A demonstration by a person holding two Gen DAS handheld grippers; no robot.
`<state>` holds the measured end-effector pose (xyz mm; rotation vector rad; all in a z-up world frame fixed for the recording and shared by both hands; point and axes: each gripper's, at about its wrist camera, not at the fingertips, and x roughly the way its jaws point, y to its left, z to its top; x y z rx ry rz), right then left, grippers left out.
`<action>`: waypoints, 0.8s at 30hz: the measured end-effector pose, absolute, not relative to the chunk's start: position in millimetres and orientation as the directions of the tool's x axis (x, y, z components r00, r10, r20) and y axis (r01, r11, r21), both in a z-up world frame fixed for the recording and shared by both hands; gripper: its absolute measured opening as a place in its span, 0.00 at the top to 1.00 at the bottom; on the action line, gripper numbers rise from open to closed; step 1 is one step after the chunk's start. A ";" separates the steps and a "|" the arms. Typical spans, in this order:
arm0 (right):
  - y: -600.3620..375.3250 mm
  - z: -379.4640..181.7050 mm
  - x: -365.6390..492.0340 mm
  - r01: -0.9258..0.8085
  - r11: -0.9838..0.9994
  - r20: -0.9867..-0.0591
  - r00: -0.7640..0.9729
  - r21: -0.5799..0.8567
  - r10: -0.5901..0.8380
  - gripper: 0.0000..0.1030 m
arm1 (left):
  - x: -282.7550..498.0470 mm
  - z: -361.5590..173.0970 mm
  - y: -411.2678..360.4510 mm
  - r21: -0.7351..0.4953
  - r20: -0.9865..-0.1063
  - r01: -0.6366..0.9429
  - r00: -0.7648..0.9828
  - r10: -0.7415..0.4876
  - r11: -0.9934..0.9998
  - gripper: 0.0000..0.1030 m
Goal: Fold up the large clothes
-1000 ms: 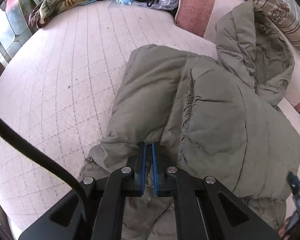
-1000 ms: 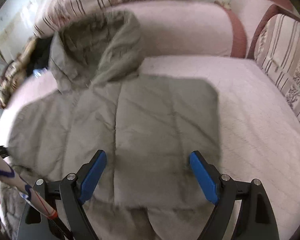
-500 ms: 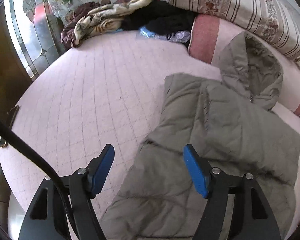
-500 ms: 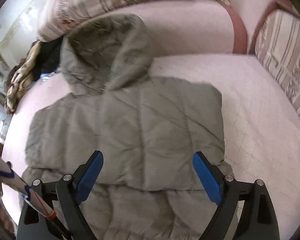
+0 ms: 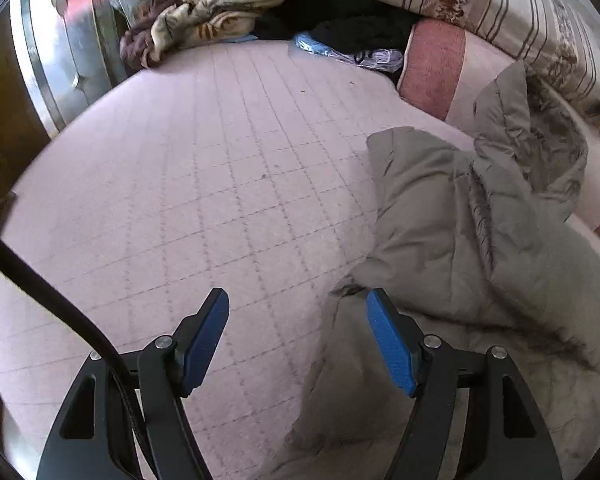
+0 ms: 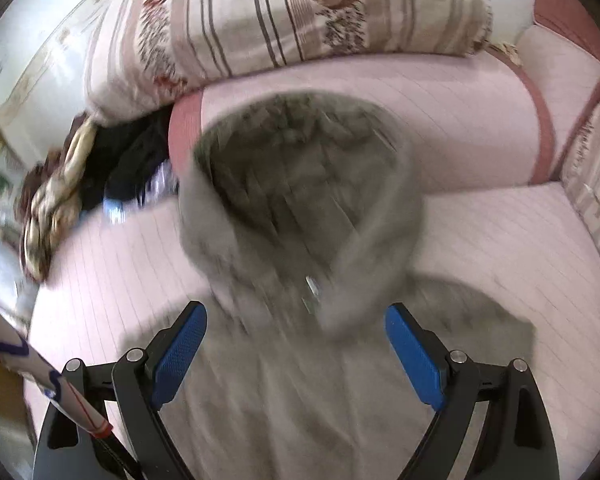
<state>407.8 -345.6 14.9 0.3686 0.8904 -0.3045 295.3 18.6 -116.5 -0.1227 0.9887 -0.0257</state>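
- Both grippers are sitting differently than a second ago: the left gripper [image 5: 298,334], then pressed together on the coat's [image 5: 480,248] fabric, is now standing spread and off to the side over bare bed cover [image 5: 188,184], while the right gripper's [image 6: 296,354] view is now filling with the hood [image 6: 300,184] instead of the coat's body.
- Folding is looking partly done: in the left wrist view the near side of the coat is lying doubled over onto itself, with a thick rounded fold edge running down the right half of the frame.
- Work still left, as I judge it: the hood is lying open against the pink bolster [image 6: 480,120] at the upper centre of the right wrist view, and the lower body is not yet folded up.
- Left fingers [image 5: 204,336] are standing wide apart, holding nothing; the right-hand finger is hanging just over the coat's edge at lower centre.
- Right fingers [image 6: 414,360] are also standing wide apart and empty, above the coat just below the hood; the picture is blurring with motion.
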 end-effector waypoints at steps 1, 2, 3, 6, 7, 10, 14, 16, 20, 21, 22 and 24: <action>-347.3 18.7 430.5 0.421 0.881 -0.784 0.613 0.216 -0.100 0.09 | 297.2 -115.7 18.3 -0.112 -0.826 -0.033 0.559 -0.075 0.993 0.32; -349.0 21.3 448.3 0.432 0.868 -0.774 0.626 0.243 -0.094 0.09 | 297.9 -115.4 17.3 -0.102 -0.823 -0.032 0.565 -0.066 0.994 0.32; -350.9 22.4 462.3 0.440 0.859 -0.768 0.634 0.264 -0.089 0.09 | 300.4 -116.3 16.6 -0.085 -0.823 -0.029 0.566 -0.054 0.996 0.32; -354.7 23.0 510.1 0.462 0.824 -0.751 0.657 0.329 -0.069 0.09 | 306.0 -121.3 19.6 -0.096 -0.834 -0.025 0.548 -0.067 0.995 0.32; -356.3 20.9 526.8 0.473 0.809 -0.746 0.662 0.349 -0.065 0.09 | 308.0 -123.9 21.9 -0.112 -0.840 -0.030 0.536 -0.079 0.993 0.32; -361.0 9.8 560.6 0.512 0.774 -0.749 0.658 0.372 -0.075 0.09 | 311.0 -128.7 25.5 -0.136 -0.852 -0.031 0.515 -0.100 0.990 0.32; -368.3 -14.0 584.3 0.558 0.757 -0.789 0.607 0.340 -0.093 0.09 | 314.0 -132.7 25.5 -0.144 -0.860 -0.027 0.497 -0.112 0.989 0.32; -373.9 -24.3 584.0 0.568 0.749 -0.800 0.594 0.341 -0.086 0.31 | 315.1 -134.1 25.1 -0.142 -0.863 -0.027 0.493 -0.110 0.990 0.32; -377.3 -18.2 557.2 0.538 0.767 -0.790 0.609 0.349 -0.068 0.90 | 315.4 -133.4 26.9 -0.152 -0.866 -0.026 0.485 -0.120 0.988 0.32; -374.4 -10.5 547.4 0.524 0.787 -0.783 0.615 0.325 -0.086 0.91 | 314.8 -131.9 27.7 -0.158 -0.864 -0.027 0.488 -0.125 0.987 0.32; -368.8 0.5 532.5 0.503 0.813 -0.779 0.619 0.292 -0.103 0.91 | 313.4 -129.9 28.8 -0.163 -0.861 -0.028 0.492 -0.129 0.986 0.32; -360.9 18.4 503.7 0.473 0.841 -0.770 0.629 0.263 -0.113 0.92 | 310.8 -126.1 31.1 -0.171 -0.855 -0.027 0.501 -0.135 0.985 0.32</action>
